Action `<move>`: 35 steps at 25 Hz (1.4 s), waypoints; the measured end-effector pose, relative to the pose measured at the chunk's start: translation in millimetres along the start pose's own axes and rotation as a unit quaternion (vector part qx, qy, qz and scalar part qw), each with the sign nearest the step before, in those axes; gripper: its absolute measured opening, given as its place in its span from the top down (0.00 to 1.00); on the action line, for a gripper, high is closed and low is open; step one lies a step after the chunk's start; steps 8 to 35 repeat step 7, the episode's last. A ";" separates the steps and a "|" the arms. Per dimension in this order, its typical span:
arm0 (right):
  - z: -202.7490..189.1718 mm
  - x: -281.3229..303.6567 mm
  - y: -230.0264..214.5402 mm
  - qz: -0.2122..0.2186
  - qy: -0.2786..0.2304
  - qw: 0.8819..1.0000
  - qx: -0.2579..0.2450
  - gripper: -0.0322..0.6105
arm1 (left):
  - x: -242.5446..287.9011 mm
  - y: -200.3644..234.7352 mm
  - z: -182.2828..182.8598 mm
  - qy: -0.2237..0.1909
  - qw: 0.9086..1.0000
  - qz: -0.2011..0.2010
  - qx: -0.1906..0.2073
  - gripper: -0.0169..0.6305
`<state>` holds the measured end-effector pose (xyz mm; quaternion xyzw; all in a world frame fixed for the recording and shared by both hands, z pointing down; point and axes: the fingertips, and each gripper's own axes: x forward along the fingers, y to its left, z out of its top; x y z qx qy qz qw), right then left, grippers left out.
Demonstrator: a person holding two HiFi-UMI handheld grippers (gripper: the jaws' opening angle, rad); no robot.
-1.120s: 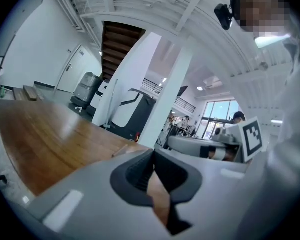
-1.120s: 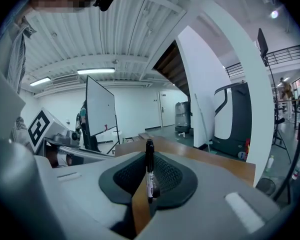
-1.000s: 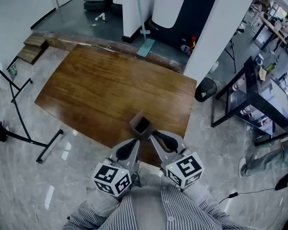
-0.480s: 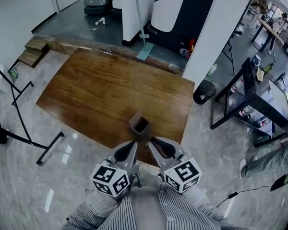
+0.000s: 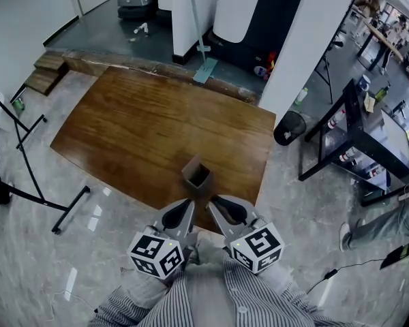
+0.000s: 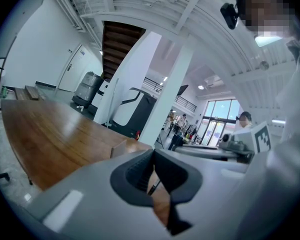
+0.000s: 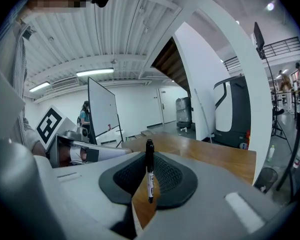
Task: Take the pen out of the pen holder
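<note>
The right hand-held gripper (image 5: 215, 203) is clamped on the black white-labelled pen (image 7: 149, 174), which stands upright between its pads. The pen is clear of the brown square pen holder (image 5: 197, 175), which sits on the wooden desk (image 5: 136, 128) just ahead of the tips. The left hand-held gripper (image 6: 153, 159), alongside, seems closed and empty. The removal looks done; only setting the pen down may remain.
</note>
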<state>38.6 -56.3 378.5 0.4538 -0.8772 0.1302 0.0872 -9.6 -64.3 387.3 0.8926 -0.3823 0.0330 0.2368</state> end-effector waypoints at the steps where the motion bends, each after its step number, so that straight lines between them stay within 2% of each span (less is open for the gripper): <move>1: 0.0 0.3 -0.3 0.001 0.001 1.000 0.001 0.88 | 0.6 -0.3 -0.4 0.002 1.000 -0.001 -0.001 0.96; 7: -4.4 4.0 -1.9 0.008 0.008 1.000 0.002 0.88 | 6.1 -1.6 -5.9 0.012 1.000 -0.007 -0.004 0.96; 35: -4.4 4.0 -1.9 0.008 0.008 1.000 0.002 0.88 | 6.1 -1.6 -5.9 0.012 1.000 -0.007 -0.004 0.96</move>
